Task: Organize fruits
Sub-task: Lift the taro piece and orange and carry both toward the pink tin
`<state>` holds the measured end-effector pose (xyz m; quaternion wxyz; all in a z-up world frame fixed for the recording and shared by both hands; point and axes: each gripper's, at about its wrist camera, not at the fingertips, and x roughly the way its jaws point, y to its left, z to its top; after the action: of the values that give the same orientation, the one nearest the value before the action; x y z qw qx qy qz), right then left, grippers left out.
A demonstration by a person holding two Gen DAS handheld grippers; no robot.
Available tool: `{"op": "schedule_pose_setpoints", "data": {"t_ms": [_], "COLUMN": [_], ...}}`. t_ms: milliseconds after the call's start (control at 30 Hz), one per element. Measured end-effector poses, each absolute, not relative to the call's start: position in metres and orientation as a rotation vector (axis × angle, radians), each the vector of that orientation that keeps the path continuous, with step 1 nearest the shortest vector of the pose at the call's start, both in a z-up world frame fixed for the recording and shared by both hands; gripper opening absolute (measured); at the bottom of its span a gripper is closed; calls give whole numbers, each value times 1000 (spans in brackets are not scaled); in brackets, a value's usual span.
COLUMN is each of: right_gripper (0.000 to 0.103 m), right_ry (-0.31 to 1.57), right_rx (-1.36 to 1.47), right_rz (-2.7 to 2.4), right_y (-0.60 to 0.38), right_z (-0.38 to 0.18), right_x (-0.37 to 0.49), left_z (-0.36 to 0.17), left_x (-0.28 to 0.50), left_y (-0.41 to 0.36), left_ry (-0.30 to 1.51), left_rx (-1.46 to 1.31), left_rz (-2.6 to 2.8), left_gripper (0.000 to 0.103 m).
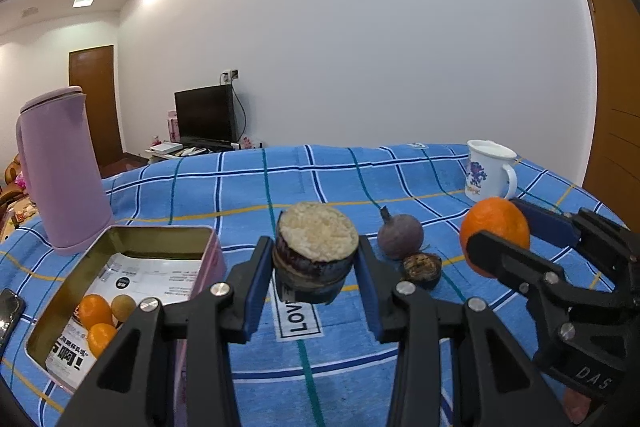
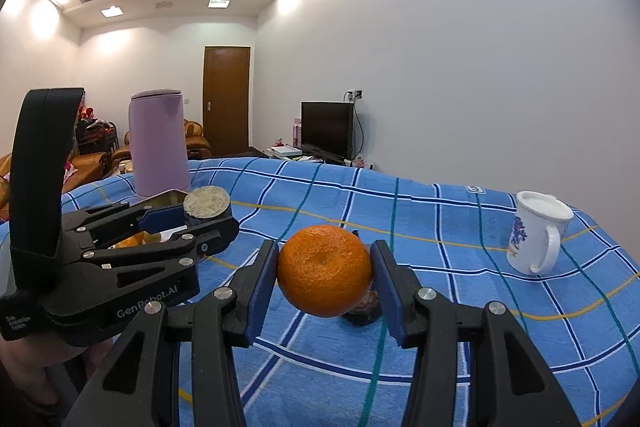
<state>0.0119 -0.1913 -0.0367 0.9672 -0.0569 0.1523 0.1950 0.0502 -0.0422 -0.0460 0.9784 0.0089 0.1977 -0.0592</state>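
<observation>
Orange (image 2: 325, 270): clamped between the blue pads of the right gripper (image 2: 326, 277), lifted clear of the blue checked cloth (image 2: 460, 339)
Cut purple fruit (image 1: 315, 251): pale flesh up, pinched in the left gripper (image 1: 316, 269), above the cloth
Tin (image 1: 64, 311): open, at left, holding three small orange and yellow fruits (image 1: 96, 309)
Whole purple fruit (image 1: 400, 235): on the cloth, a dark cut half (image 1: 422, 267) just beside it
Mug (image 2: 538, 233): far right
Lilac jug (image 1: 60, 171): behind the tin
</observation>
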Motion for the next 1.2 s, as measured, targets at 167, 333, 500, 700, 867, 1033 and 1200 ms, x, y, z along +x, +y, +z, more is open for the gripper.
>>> {"op": "schedule_pose_setpoints", "data": {"t_ms": [167, 333, 500, 700, 867, 1033, 1200], "right_gripper": [49, 49, 49, 49, 49, 49, 49], "right_ry": [310, 311, 314, 316, 316, 317, 319], "right_rx": [-122, -131, -140, -156, -165, -180, -191], "right_rz": [413, 434, 458, 486, 506, 525, 543], "right_y": [-182, -172, -160, -145, -132, -122, -112], "right_z": [-38, -39, -40, -42, -43, -44, -44], "right_x": [14, 14, 14, 15, 15, 15, 16], "left_z": [-45, -45, -46, -46, -47, -47, -47], "left_x": [47, 44, 42, 37, 35, 33, 31], "left_y": [-32, -20, -9, 7, 19, 30, 39], "left_ry": [394, 397, 398, 397, 396, 395, 398], "left_rx": [12, 6, -3, -15, -22, -29, -35], "left_rz": [-104, -81, -62, -35, -16, 4, 19], "left_gripper": [42, 42, 42, 42, 42, 42, 42]}}
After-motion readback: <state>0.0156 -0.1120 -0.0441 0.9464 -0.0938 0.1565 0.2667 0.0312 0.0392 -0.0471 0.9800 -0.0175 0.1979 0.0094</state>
